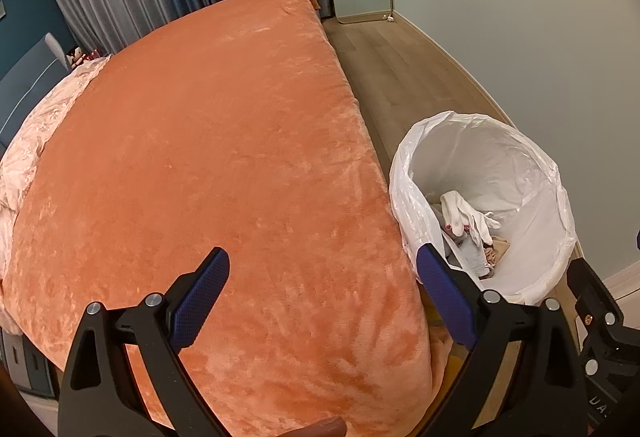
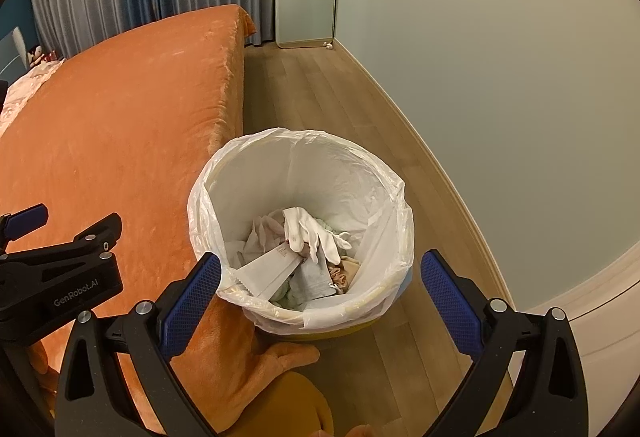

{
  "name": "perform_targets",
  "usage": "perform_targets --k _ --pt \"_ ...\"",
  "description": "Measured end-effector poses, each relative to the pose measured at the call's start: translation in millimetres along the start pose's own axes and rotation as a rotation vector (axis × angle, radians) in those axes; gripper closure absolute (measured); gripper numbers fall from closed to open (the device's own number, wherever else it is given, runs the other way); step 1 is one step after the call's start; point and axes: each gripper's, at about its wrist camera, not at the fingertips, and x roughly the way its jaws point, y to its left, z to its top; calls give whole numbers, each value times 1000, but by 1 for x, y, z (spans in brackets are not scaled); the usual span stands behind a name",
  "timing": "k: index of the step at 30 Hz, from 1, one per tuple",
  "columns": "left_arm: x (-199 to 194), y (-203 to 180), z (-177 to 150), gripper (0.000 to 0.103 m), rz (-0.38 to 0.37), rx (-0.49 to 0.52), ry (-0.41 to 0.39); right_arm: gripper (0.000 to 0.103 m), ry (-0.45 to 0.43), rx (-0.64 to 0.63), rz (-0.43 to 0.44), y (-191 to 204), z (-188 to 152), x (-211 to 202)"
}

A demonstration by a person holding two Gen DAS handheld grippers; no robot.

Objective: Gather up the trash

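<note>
Both grippers apparently empty, agape.

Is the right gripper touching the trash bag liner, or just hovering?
Cannot tell. In the right wrist view the right gripper stands open around the near rim of the bag liner; its left fingertip overlaps the liner edge, with no gap or contact plainly visible.

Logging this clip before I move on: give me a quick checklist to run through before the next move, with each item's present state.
1. Left gripper open and holding nothing: ok.
2. Right gripper open and holding nothing: ok.
3. Trash bin upright beside the bed: ok.
4. Liner bag folded over the rim: ok.
5. White glove and paper scraps inside the bin: ok.
6. Trash left on the bed: none visible; floor under the grippers: cannot tell.
</note>
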Motion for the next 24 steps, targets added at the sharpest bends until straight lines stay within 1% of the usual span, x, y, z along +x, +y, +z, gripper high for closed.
perform_targets --k 24 --pt "0 2 -4 13 0 0 7 7 8 -4 0 8 -5 3"
